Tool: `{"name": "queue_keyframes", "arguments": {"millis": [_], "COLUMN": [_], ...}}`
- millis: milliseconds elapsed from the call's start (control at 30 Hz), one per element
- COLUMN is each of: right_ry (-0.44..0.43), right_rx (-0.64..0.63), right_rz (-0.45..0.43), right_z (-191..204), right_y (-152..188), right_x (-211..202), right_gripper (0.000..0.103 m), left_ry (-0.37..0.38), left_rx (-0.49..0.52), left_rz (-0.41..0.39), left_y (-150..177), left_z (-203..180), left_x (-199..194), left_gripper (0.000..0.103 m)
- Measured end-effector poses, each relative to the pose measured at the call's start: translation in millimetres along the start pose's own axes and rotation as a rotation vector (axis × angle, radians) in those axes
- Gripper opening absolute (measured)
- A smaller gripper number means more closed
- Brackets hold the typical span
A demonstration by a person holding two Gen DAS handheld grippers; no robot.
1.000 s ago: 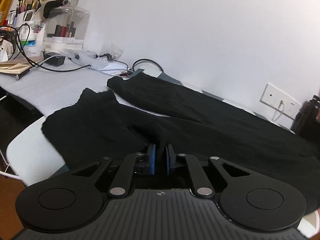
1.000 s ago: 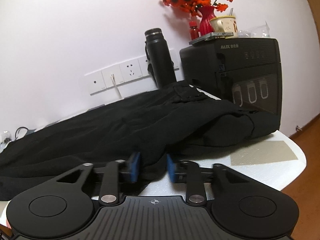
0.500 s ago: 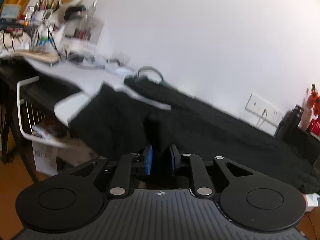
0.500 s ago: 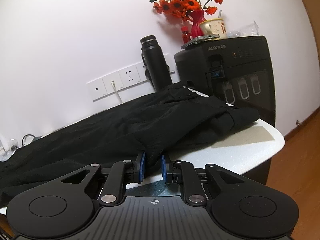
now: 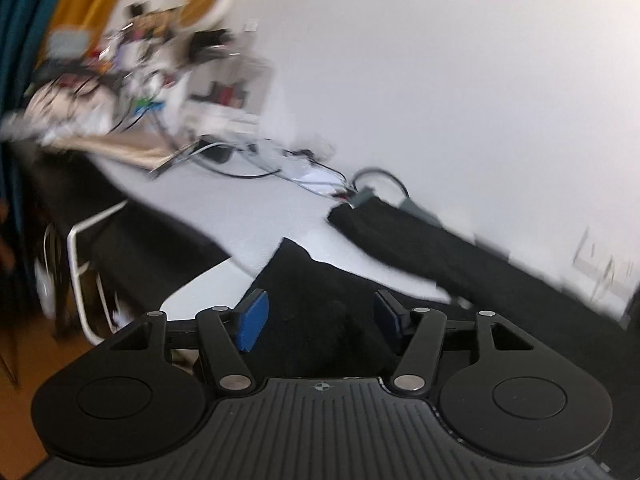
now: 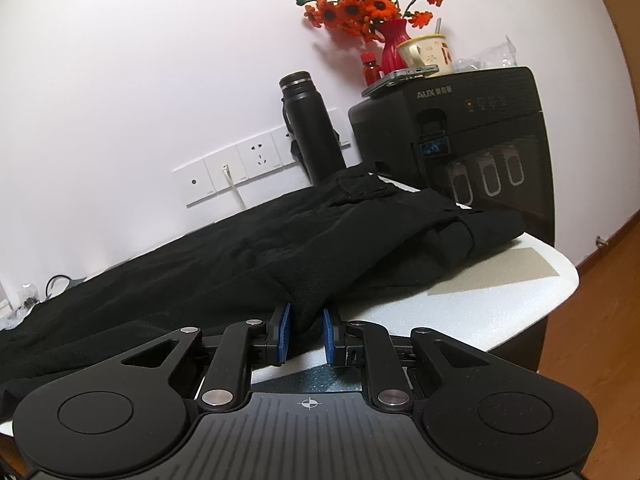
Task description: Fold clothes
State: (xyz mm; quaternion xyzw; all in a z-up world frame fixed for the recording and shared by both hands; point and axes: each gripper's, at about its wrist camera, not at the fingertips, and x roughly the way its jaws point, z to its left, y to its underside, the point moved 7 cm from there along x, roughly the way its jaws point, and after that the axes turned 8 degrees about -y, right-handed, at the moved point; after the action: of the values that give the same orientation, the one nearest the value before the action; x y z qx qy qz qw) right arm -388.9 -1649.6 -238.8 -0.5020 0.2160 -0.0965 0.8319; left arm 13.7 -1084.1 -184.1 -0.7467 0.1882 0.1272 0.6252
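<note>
Black trousers (image 5: 460, 264) lie stretched along the white table (image 5: 224, 208), legs toward the cluttered end. My left gripper (image 5: 320, 320) is open, its blue pads (image 5: 252, 322) wide apart, with a bunched fold of the near leg lying loose between them. This view is motion-blurred. In the right wrist view the trousers (image 6: 280, 240) rise in a ridge from the waist end down to my right gripper (image 6: 306, 334), which is shut on a pinch of that black fabric at the table's front edge.
A black flask (image 6: 312, 128), wall sockets (image 6: 240, 168) and a black AUX appliance (image 6: 480, 136) carrying a flower vase (image 6: 394, 44) and a cup (image 6: 428, 50) stand behind the waist end. Cables (image 5: 256, 168) and cosmetics clutter (image 5: 224, 92) fill the far left. A white frame (image 5: 80, 248) stands beside the table.
My left gripper has opened and let go of the trouser leg it was pinching, and its view has swung left. The right gripper stays shut on the fabric.
</note>
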Motion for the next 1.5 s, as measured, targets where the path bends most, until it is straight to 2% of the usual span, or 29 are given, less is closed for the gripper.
{"name": "queue_keyframes", "arguments": {"millis": [33,100,133,300,433,600,733,800,867,900,1033,1200,1233,1333,1367,1500], "right_ry": [-0.001,-0.002,-0.001,0.002,0.003,0.007,0.026,0.034,0.039,0.039,0.041,0.034,0.033,0.032,0.033,0.041], "right_rx": [0.002,0.003,0.002,0.001,0.006,0.017,0.015,0.007,0.010,0.017,0.039,0.036,0.032,0.033,0.036,0.037], "right_rz": [0.000,0.000,0.000,-0.005,-0.012,-0.016,-0.022,-0.031,-0.038,-0.038,-0.029,-0.017,-0.018,-0.017,-0.016,-0.019], "right_z": [0,-1,0,1,1,1,3,5,5,4,0,4,5,6,5,4], "right_y": [0,0,0,-1,0,2,1,0,-1,-1,2,5,5,5,5,3], "right_x": [0,1,1,-1,-4,-6,-8,-12,-16,-17,-19,-16,-17,-18,-18,-23], "right_gripper": [0.016,0.016,0.016,0.016,0.016,0.017,0.022,0.023,0.023,0.023,0.023,0.023,0.023,0.023,0.023,0.024], "left_ry": [0.005,0.013,0.020,0.080,0.068,0.074,0.095,0.110,0.132,0.147,0.242,0.384,0.399,0.467,0.484,0.522], "left_rx": [0.035,0.093,0.099,-0.017,-0.158,-0.266,-0.384,-0.445,-0.494,-0.516,-0.631,-0.862,-0.882,-0.906,-0.909,-0.978], "left_rz": [-0.001,-0.009,-0.009,-0.097,-0.149,-0.023,0.050,0.072,0.091,0.096,0.097,0.086,0.080,0.031,0.020,0.043], "left_y": [2,6,7,4,11,59,84,90,96,100,119,148,154,172,178,206], "left_z": [-3,-7,-7,13,52,82,94,98,100,100,100,95,93,88,88,88], "left_x": [1,0,-3,-46,-86,-85,-75,-74,-77,-78,-77,-60,-57,-53,-52,-48], "left_gripper": [0.059,0.024,0.013,0.011,0.010,0.011,0.015,0.026,0.049,0.052,0.053,0.053,0.054,0.068,0.068,0.074]}}
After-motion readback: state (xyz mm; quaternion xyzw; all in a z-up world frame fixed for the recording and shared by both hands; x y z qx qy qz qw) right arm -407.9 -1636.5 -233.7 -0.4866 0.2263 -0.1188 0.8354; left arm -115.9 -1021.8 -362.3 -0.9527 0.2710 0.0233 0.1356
